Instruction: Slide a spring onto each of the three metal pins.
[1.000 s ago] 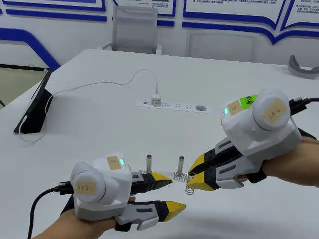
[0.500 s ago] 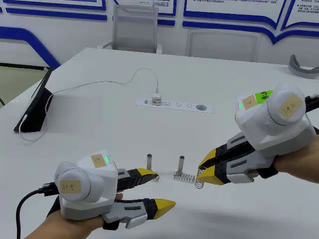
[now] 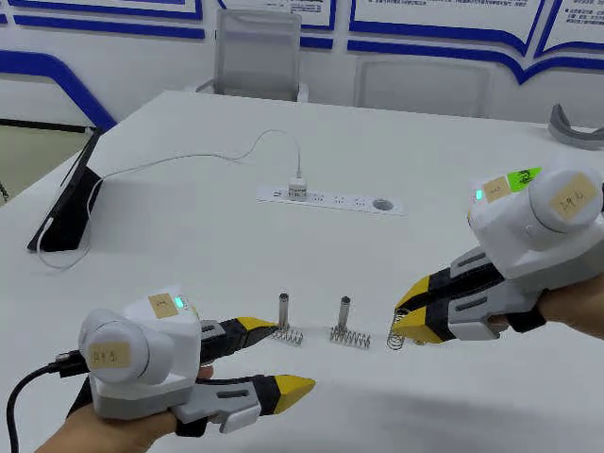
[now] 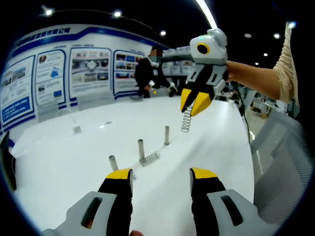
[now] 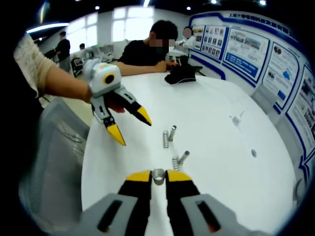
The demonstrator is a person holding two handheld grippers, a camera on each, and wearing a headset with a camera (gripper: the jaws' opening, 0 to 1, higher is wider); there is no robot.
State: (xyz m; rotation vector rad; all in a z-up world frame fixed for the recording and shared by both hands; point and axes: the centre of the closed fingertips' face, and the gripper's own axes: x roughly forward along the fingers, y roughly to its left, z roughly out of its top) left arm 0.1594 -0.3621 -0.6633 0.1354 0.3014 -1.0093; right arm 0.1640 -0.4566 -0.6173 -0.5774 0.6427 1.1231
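Two upright metal pins [image 3: 283, 308] [image 3: 344, 310] stand on the white table, each with a spring [image 3: 289, 335] [image 3: 351, 337] lying at its base. The left gripper view has three pins [image 4: 113, 162] [image 4: 141, 149] [image 4: 167, 134] in a row and one loose spring [image 4: 150, 158]. My right gripper [image 3: 408, 319] is shut on a third spring [image 3: 394, 331], which hangs just right of the pins; its end [image 5: 158, 175] sits between the closed jaws. My left gripper [image 3: 274, 356] is open and holds nothing, with its upper jaw close to the leftmost pin.
A white power strip [image 3: 330, 200] with a plugged charger and cable [image 3: 189, 162] lies mid-table. A dark tablet [image 3: 64, 212] leans at the left edge. Grey chairs [image 3: 255, 52] stand behind the table. People [image 5: 147, 46] sit at a far table.
My right gripper has drawn away to the right with the spring hanging from it. My left gripper has pulled back toward the lower left, still open.
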